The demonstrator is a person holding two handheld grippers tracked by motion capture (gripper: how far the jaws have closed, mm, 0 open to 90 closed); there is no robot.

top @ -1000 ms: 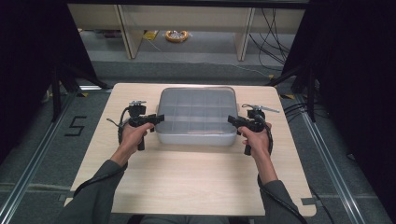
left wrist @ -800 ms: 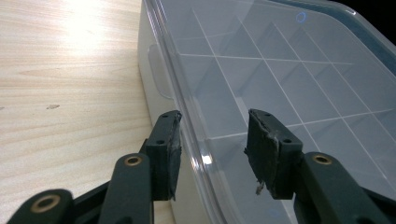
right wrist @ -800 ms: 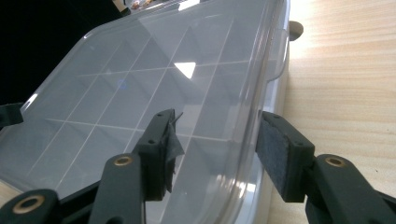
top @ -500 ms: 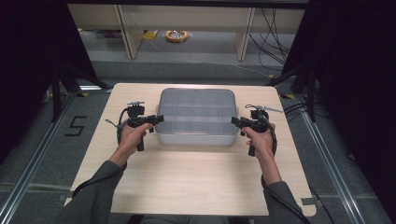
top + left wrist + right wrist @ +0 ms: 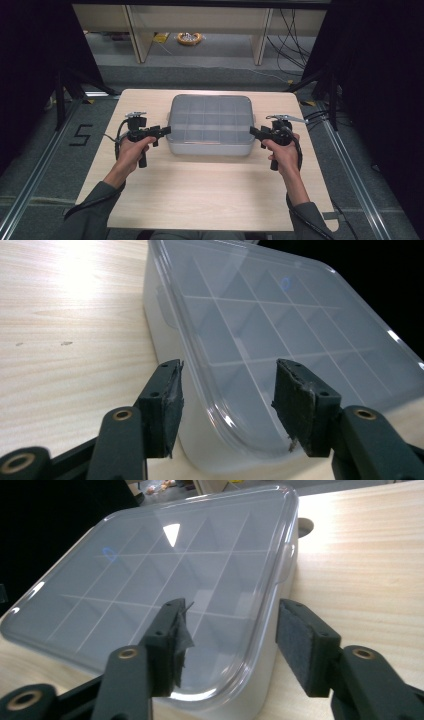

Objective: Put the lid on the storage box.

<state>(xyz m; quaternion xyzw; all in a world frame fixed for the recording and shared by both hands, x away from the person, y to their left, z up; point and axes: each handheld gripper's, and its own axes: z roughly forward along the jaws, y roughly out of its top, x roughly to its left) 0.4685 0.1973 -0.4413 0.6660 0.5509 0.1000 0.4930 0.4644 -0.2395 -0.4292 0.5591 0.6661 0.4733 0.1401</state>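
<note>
A clear lidded plastic box [image 5: 210, 125] with a grid of compartments sits at the middle of the wooden table [image 5: 210, 195]. My left gripper [image 5: 164, 132] is at the box's near left corner and my right gripper [image 5: 255, 133] at its near right corner, each held in a hand. In the left gripper view the box [image 5: 280, 325] has its corner rim between the gripper's [image 5: 227, 369] spread jaws, the pads off it. The right gripper [image 5: 231, 605] straddles the box [image 5: 150, 575] rim the same way, untouched. Both pairs of jaws have just been opening.
The table's far edge lies just behind the box. Beyond it, on the floor, stand shelf legs, cables and a yellow object [image 5: 189, 38]. Dark curtains and tripod legs flank the table. Bare wood stretches in front of the box.
Both pairs of jaws stand wider than before, off the box's corners. The left gripper has drawn slightly back and up from the box; the right hand has barely moved.
</note>
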